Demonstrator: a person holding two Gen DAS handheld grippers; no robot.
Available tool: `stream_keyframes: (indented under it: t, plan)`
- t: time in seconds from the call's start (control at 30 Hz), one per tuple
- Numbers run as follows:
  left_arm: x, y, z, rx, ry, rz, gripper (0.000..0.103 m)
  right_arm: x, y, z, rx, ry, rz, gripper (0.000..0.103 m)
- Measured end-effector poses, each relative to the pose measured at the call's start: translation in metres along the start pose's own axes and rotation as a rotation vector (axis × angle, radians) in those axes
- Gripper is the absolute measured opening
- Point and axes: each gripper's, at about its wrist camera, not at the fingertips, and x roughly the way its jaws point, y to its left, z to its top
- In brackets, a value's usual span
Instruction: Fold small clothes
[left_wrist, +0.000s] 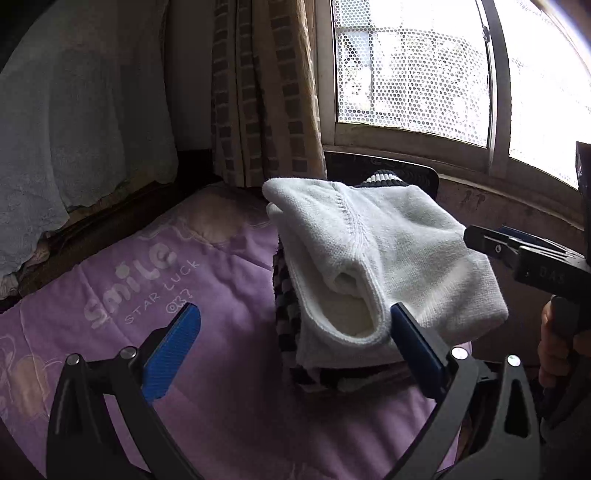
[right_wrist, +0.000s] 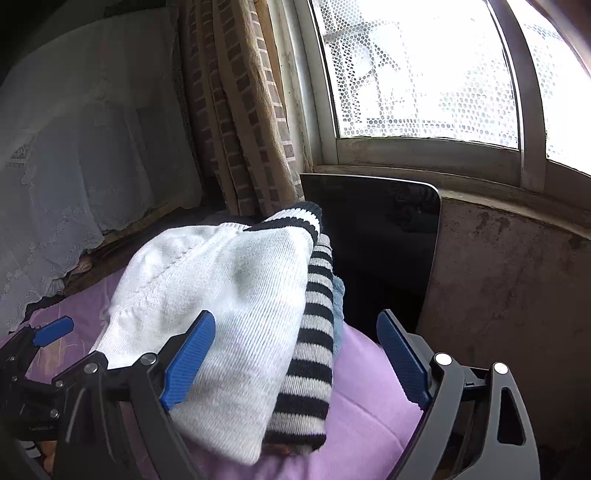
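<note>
A folded white ribbed-knit garment (left_wrist: 388, 258) is lying atop a black-and-white striped knit piece (right_wrist: 314, 350) on the purple printed bedsheet (left_wrist: 221, 406). Both the left tongs (left_wrist: 295, 350) and right tongs (right_wrist: 295, 358) are standing wide apart (gripping nothing). A dark glossy panel (right_wrist: 388, 251) is leaning below the window (right_wrist: 424, 74).

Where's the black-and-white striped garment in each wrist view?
Left wrist: striped garment lies centre, mostly hidden under the white knit garment, showing along its left and bottom edges.
Right wrist: striped garment is centre, showing right of the white knit garment on top.
Shared landmark: the brick-patterned curtain beside the window.
</note>
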Motion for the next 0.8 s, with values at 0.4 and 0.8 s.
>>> stream_keyframes:
  t: [0.4, 0.8]
  plan:
    - [-0.031, 0.014, -0.02, -0.029, -0.047, 0.027, 0.099, -0.044, 0.031, -0.028, -0.02, 0.07, 0.001, 0.096]
    - [-0.063, 0.021, -0.027, -0.027, -0.104, 0.02, 0.099, -0.05, 0.058, -0.044, -0.067, 0.125, -0.016, 0.096]
